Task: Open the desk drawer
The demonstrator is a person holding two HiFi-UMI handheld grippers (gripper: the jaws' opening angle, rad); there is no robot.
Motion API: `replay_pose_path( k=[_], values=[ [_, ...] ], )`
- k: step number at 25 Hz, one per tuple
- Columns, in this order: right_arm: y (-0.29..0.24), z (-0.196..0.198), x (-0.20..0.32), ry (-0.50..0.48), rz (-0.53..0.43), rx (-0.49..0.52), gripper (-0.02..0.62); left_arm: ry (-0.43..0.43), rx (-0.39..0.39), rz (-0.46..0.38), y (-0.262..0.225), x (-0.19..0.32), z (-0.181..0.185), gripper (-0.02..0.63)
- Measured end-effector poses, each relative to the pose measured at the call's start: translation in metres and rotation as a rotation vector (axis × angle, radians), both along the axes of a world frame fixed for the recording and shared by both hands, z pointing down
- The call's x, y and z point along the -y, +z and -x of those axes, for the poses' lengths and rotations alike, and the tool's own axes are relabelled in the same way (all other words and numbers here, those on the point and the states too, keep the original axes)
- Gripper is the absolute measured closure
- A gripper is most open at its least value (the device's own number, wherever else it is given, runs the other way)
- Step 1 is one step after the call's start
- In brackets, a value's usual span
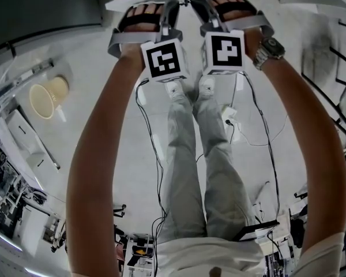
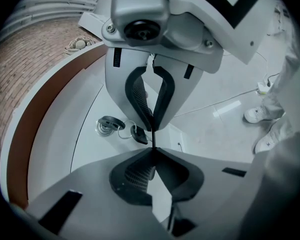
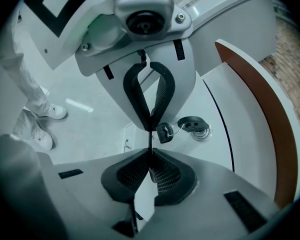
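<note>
The white glossy drawer front (image 2: 85, 144) (image 3: 217, 151) fills both gripper views and mirrors each gripper. A round lock (image 2: 108, 124) (image 3: 195, 126) sits in it with a black key (image 2: 138, 134) (image 3: 164, 132) on a ring. My left gripper (image 2: 152, 146) is shut, its tips pinched on a thin edge of the drawer front just right of the key. My right gripper (image 3: 150, 149) is shut on the same edge, just left of the key. In the head view both grippers (image 1: 172, 9) (image 1: 200, 6) reach side by side under the white desk edge (image 1: 127, 3), their tips hidden.
A brown wooden band (image 2: 45, 99) (image 3: 262, 109) curves behind the drawer front. My legs and white shoes (image 1: 184, 91) stand below the grippers. Black and white cables and a power strip (image 1: 229, 118) lie on the floor, and a beige bucket (image 1: 46, 97) lies at left.
</note>
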State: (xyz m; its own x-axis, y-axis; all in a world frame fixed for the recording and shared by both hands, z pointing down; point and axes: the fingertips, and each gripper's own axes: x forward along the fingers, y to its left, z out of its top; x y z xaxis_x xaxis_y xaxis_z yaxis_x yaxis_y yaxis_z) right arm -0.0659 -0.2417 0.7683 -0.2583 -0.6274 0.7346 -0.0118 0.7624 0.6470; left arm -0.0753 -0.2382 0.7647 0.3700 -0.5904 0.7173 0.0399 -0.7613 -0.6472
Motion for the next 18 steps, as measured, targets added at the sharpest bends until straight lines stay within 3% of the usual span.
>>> replay_pose_path(
  k=[8, 11, 14, 16, 18],
  values=[
    [-0.001, 0.001, 0.001, 0.004, -0.009, 0.009, 0.558, -0.026, 0.021, 0.006, 0.000, 0.005, 0.006, 0.578],
    [0.000, 0.004, 0.002, 0.012, -0.026, 0.020, 0.557, -0.072, -0.038, 0.026, 0.001, 0.006, 0.006, 0.564],
    [-0.002, 0.004, 0.001, 0.034, -0.035, 0.052, 0.557, -0.117, -0.094, 0.037, 0.001, -0.001, 0.004, 0.468],
    [-0.004, 0.003, -0.003, 0.067, -0.009, 0.099, 0.554, -0.129, -0.118, 0.011, -0.001, -0.008, 0.004, 0.456],
    [-0.006, -0.001, -0.007, 0.104, 0.015, 0.143, 0.463, -0.149, -0.176, -0.016, -0.007, -0.013, 0.004, 0.456]
  ],
)
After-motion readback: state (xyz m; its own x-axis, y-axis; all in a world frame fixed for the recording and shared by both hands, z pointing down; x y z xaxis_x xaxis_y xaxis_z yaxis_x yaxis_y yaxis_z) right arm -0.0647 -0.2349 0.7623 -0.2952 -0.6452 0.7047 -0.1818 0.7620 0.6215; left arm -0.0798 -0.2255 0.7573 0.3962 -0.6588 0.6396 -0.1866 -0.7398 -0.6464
